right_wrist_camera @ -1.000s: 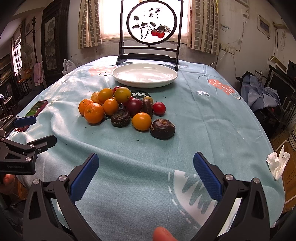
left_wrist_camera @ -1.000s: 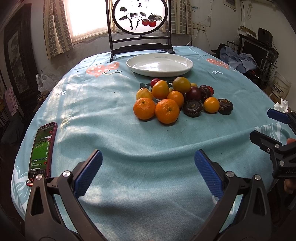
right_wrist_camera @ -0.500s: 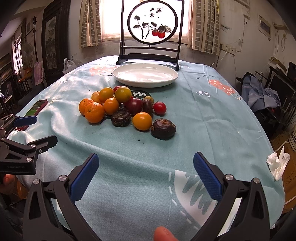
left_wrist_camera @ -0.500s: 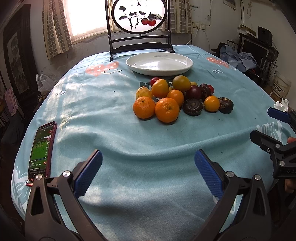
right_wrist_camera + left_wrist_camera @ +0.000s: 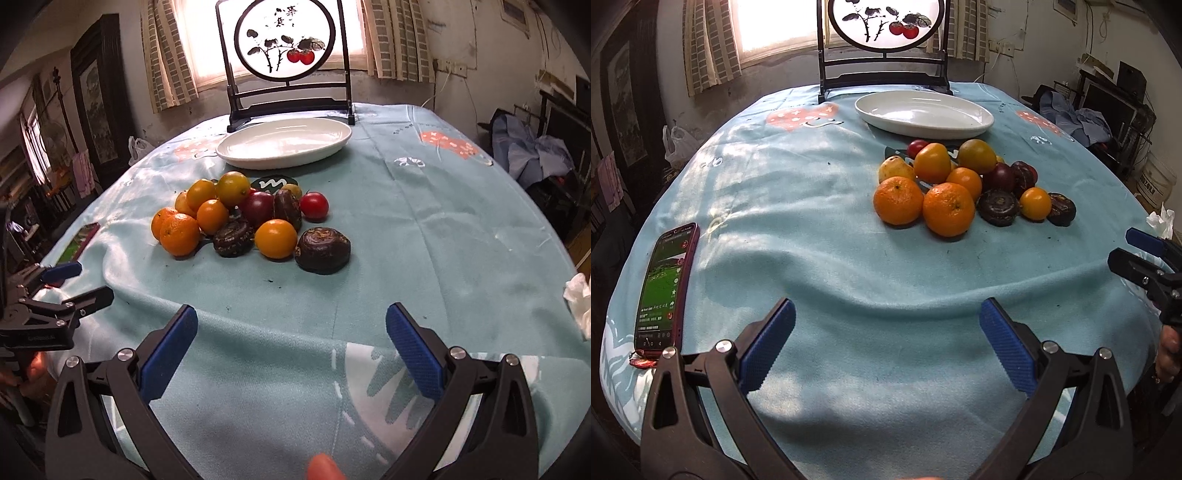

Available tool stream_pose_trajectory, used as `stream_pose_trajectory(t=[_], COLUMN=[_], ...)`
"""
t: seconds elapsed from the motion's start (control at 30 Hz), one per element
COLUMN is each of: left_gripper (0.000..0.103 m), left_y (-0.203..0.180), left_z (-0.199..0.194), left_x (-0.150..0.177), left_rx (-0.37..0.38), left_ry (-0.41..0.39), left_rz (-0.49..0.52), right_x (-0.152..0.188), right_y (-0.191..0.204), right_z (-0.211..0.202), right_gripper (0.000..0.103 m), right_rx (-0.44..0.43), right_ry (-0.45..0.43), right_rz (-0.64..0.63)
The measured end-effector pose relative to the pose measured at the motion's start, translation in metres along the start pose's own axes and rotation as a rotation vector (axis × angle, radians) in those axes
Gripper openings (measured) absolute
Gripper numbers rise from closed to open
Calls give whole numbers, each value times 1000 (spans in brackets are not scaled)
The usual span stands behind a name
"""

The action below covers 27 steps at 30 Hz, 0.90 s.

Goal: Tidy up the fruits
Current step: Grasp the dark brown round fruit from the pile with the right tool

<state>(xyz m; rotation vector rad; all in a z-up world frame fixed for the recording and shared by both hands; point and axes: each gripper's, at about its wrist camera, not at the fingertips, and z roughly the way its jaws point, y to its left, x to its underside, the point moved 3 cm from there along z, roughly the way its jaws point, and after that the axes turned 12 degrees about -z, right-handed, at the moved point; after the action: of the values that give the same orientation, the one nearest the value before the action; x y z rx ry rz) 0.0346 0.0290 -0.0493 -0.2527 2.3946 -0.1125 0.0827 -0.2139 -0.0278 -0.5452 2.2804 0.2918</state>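
While the tablecloth (image 5: 820, 236) carries the white plate (image 5: 284, 146) and the fruit pile (image 5: 240, 218) just before it, left gripper (image 5: 886, 343) and right gripper (image 5: 291, 339) hover well short, both spread wide, empty.

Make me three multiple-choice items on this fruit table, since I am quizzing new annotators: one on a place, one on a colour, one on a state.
1. Where does the phone lie?
A. on the white plate
B. near the table's edge, on the left gripper's side
C. among the fruit

2. What colour are the pads of the left gripper?
A. blue
B. red
C. yellow

3. What state is the white plate in?
A. heaped with oranges
B. upside down
C. holding no fruit

Key: 1 B, the phone rests left of the fruit pile on the tablecloth. 2 A, both pads show blue. 3 C, all the fruit sits on the cloth in front of the plate.
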Motion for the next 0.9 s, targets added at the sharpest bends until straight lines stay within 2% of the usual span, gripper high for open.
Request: stream_pose_trajectory(t=[0.07, 0.13, 0.2, 0.37, 0.43, 0.5, 0.6, 0.67, 0.73, 0.9], left_gripper=[101, 101, 101, 101, 101, 101, 101, 101, 101, 99], left_y=[6, 9, 12, 15, 16, 16, 16, 15, 12, -1], left_z=[3, 7, 10, 15, 17, 18, 22, 26, 33, 50], left_x=[-3, -5, -7, -15, -20, -26, -38, -45, -50, -57], left_rx=[0, 7, 13, 37, 51, 71, 91, 103, 114, 140], left_ry=[-10, -7, -5, -5, 0, 5, 11, 17, 24, 48], left_rz=[-12, -16, -15, 14, 25, 33, 39, 47, 69, 177], right_x=[-5, -11, -18, -28, -31, -34, -40, -43, -44, -41], right_y=[-5, -9, -14, -19, -19, -21, -21, -21, -21, -31], right_z=[6, 16, 28, 61, 73, 81, 88, 90, 90, 84], right_gripper=[98, 84, 77, 74, 73, 67, 66, 62, 49, 48], right_rx=[3, 23, 32, 54, 36, 14, -21, -52, -66, -84], right_ry=[8, 43, 84, 190, 223, 243, 248, 246, 241, 224], right_rz=[-3, -37, -76, -241, -294, -328, -363, -374, -373, -319])
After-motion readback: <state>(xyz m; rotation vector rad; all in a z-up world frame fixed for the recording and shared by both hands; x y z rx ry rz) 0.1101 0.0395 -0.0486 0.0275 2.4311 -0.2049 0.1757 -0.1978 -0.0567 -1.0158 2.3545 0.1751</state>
